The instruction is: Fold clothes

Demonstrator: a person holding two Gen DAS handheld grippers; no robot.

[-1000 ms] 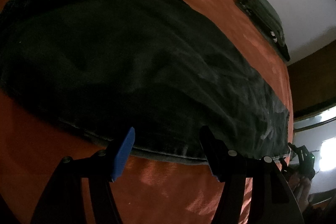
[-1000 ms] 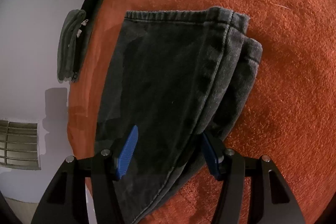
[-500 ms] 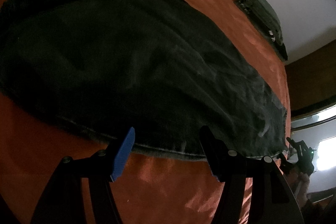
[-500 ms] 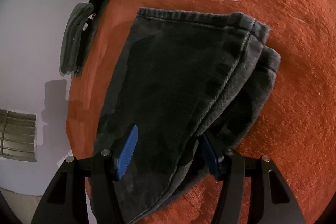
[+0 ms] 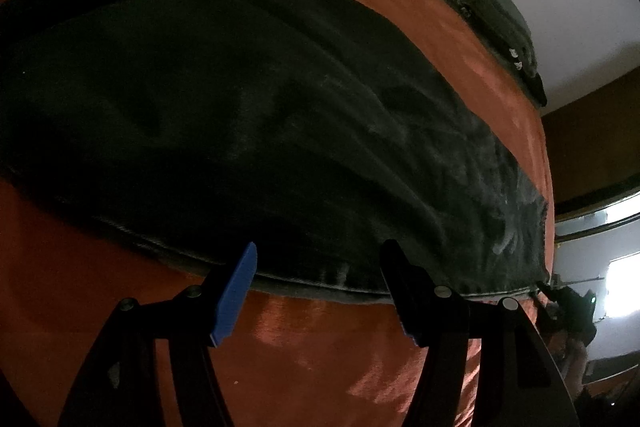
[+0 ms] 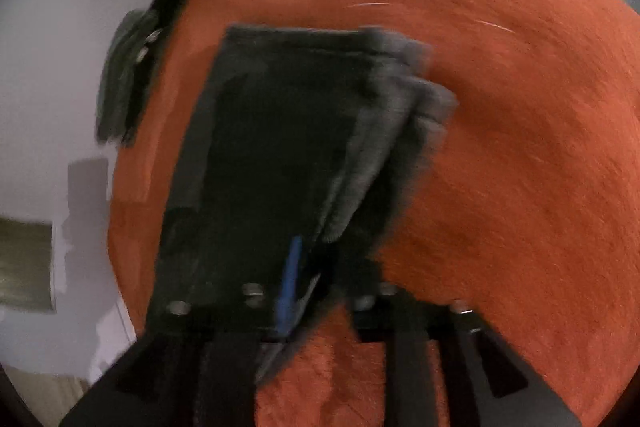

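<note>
Your right gripper [image 6: 316, 267] is closing on the jeans [image 6: 280, 147], coarse dark denim on fuzzy orange cloth [image 6: 500, 147]; left gripper [image 5: 320, 267] stands spread.

Both fisheye views are bending hard at their black corners. The left wrist view is sitting dim, with a bright window [image 5: 622, 287] glaring at its right edge and sheen catching the orange cover [image 5: 360, 347]. The right wrist view is smearing with motion blur throughout.
</note>
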